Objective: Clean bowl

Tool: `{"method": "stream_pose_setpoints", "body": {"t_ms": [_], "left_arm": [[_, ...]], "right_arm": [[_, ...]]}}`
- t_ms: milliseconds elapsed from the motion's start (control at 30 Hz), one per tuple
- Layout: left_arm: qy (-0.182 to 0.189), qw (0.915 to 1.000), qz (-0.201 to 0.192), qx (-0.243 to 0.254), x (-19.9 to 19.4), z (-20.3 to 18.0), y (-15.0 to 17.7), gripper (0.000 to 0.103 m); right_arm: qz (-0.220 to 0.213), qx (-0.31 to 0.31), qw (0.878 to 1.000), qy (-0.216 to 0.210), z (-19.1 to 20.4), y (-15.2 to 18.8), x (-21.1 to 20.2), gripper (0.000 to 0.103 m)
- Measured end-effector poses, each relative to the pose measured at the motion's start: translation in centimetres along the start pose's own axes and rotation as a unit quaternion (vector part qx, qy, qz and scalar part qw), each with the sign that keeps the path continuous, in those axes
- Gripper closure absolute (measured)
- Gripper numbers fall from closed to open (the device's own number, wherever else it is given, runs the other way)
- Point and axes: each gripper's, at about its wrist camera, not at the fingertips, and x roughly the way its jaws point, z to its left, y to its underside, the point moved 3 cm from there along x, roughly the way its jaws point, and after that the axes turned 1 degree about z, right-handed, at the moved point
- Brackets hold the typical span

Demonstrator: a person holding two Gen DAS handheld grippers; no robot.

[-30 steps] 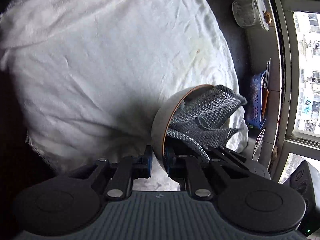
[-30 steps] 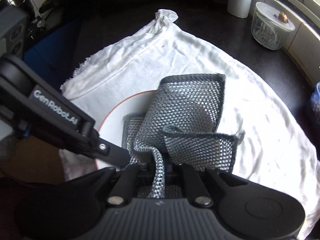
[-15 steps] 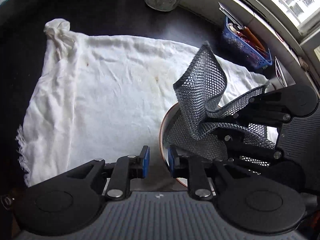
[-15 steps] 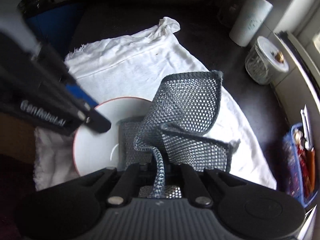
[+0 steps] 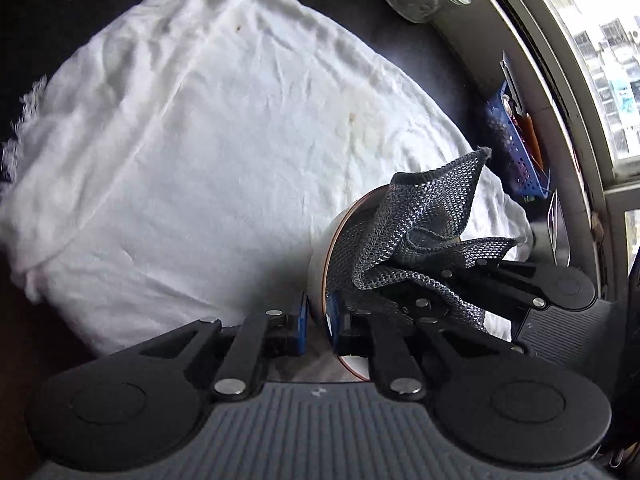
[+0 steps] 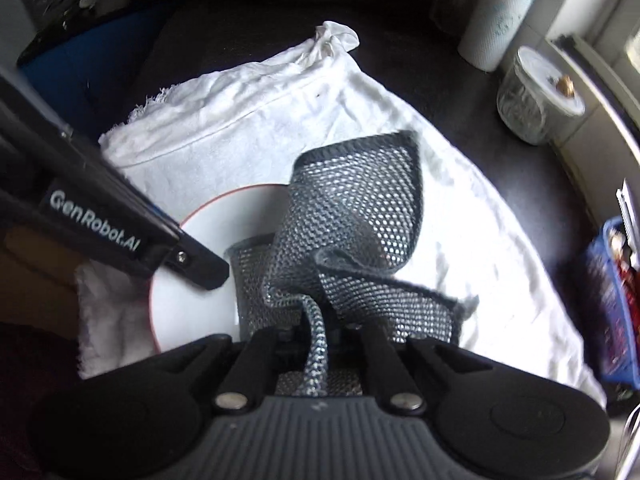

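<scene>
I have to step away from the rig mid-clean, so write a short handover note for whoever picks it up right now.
Left gripper: shut on the bowl, pinching its rim and holding it tilted over the white towel.
Right gripper: shut on the grey mesh cloth, which is bunched and reaches into the bowl.
Done: both grips set, cloth inside the bowl.
Left: finish wiping the inside, set the bowl down, release the cloth. How clean the bowl is cannot be told.

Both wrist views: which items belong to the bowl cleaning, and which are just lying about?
In use:
- bowl, rim clamped by the left gripper
- grey mesh cloth, pinched in the right gripper, lying in the bowl
- white towel spread beneath the bowl

Lying about:
- lidded glass jar
- paper towel roll
- blue basket
</scene>
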Motion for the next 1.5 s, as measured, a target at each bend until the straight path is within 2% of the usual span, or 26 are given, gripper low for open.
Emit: {"method": "stream_pose_setpoints", "body": {"t_ms": [100, 200, 333, 433, 533, 600, 633, 733, 800, 900, 967, 1000, 1033, 1067, 1167, 1267, 1367, 1500], "left_arm": [[0.019, 0.9983, 0.001, -0.055, 0.0, 0.9, 0.5, 0.092], [0.044, 0.9922, 0.009, -0.116, 0.2, 2.0, 1.2, 0.091], [0.059, 0.9886, 0.042, -0.132, 0.9, 1.6, 2.4, 0.089], [0.057, 0.9906, 0.041, -0.117, 1.0, 1.6, 2.4, 0.089], [0.010, 0.9998, 0.013, -0.013, 0.0, -0.3, 1.7, 0.087], [-0.027, 0.9976, -0.014, 0.061, -0.8, -1.7, 1.1, 0.087], [-0.056, 0.9913, -0.038, 0.113, -1.4, -2.7, 0.6, 0.087], [-0.094, 0.9751, -0.064, 0.190, -2.1, -3.9, -0.5, 0.087], [-0.098, 0.9695, -0.055, 0.218, -2.1, -4.3, -1.4, 0.087], [-0.110, 0.9533, -0.038, 0.279, -1.4, -4.9, -1.9, 0.087], [-0.113, 0.9429, -0.034, 0.311, -1.0, -5.3, -1.4, 0.097], [-0.114, 0.9389, -0.035, 0.323, -0.9, -5.4, -1.0, 0.097], [-0.116, 0.9384, -0.044, 0.323, -1.0, -5.4, -0.6, 0.097], [-0.117, 0.9387, -0.052, 0.320, -1.1, -5.2, -0.1, 0.097], [-0.089, 0.9635, -0.060, 0.245, -1.3, -4.1, 0.0, 0.097], [-0.068, 0.9817, -0.058, 0.168, -1.5, -2.8, -0.1, 0.097], [-0.053, 0.9915, -0.055, 0.105, -1.7, -1.8, 0.0, 0.097], [-0.031, 0.9981, -0.042, 0.032, -1.9, -0.6, 0.2, 0.096]], "right_arm": [[0.000, 0.024, 1.000, -0.016, 0.1, 0.0, 0.1, 0.100], [0.002, 0.036, 0.999, -0.023, 0.4, 0.3, -0.1, 0.098], [0.004, 0.049, 0.998, -0.038, 1.1, 0.8, -0.3, 0.098], [0.007, 0.048, 0.997, -0.055, 2.0, 1.0, -0.1, 0.098], [0.004, 0.028, 0.999, -0.035, 2.3, 1.0, -0.2, 0.099], [0.001, 0.015, 1.000, -0.014, 2.0, 0.9, -0.4, 0.099], [0.000, 0.009, 1.000, -0.003, 1.7, 0.9, -0.6, 0.099], [-0.004, -0.002, 1.000, 0.017, 0.8, 0.7, -1.0, 0.099], [-0.006, -0.013, 1.000, 0.028, 0.4, 0.5, -1.2, 0.099], [-0.007, -0.036, 0.999, 0.037, 0.3, 0.1, -1.3, 0.099], [-0.007, -0.049, 0.998, 0.043, 0.4, -0.1, -1.2, 0.099], [-0.007, -0.055, 0.997, 0.046, 0.4, -0.2, -1.2, 0.100], [-0.007, -0.061, 0.997, 0.048, 0.5, -0.2, -1.1, 0.100], [-0.005, -0.061, 0.997, 0.047, 0.5, -0.3, -0.8, 0.100], [0.001, -0.052, 0.998, 0.038, 0.7, 0.1, -0.3, 0.100], [0.004, -0.037, 0.999, 0.028, 1.1, 0.4, 0.0, 0.100], [0.005, -0.022, 1.000, 0.019, 1.5, 0.5, 0.2, 0.100], [0.008, -0.013, 1.000, 0.014, 1.7, 0.6, 0.1, 0.100]]}}
